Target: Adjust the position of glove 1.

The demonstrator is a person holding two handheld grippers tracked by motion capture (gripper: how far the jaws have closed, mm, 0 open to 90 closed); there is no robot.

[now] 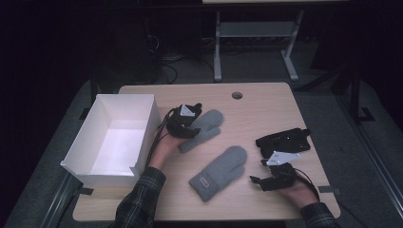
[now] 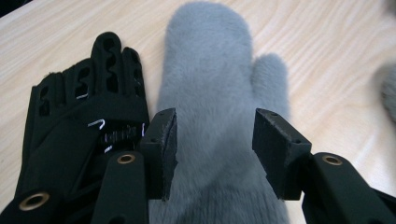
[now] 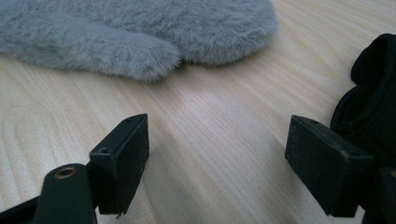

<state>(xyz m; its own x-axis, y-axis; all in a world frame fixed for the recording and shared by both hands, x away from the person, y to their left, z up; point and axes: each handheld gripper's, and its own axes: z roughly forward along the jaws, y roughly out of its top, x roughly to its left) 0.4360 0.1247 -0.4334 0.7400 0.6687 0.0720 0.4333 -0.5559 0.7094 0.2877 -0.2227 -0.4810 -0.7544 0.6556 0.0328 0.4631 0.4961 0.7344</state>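
Note:
A fluffy grey mitten (image 1: 208, 124) lies mid-table, and my left gripper (image 1: 190, 126) hovers over its cuff end. In the left gripper view the gripper (image 2: 215, 135) is open, the jaws standing apart on either side of the mitten (image 2: 210, 84) without pressing it. A black perforated glove (image 2: 79, 116) lies right beside the mitten. A second grey mitten (image 1: 221, 171) lies nearer the front. My right gripper (image 1: 255, 180) rests at the front right, and its own view shows it (image 3: 217, 154) open over bare wood. That mitten (image 3: 140, 32) lies ahead of it and another black glove (image 3: 373, 107) at its side.
An open white box (image 1: 147, 128) stands at the table's left, close to my left hand. The second black glove (image 1: 283, 141) lies at the right, beyond my right gripper. A cable hole (image 1: 237, 95) sits near the far edge. A desk frame (image 1: 256, 38) stands behind the table.

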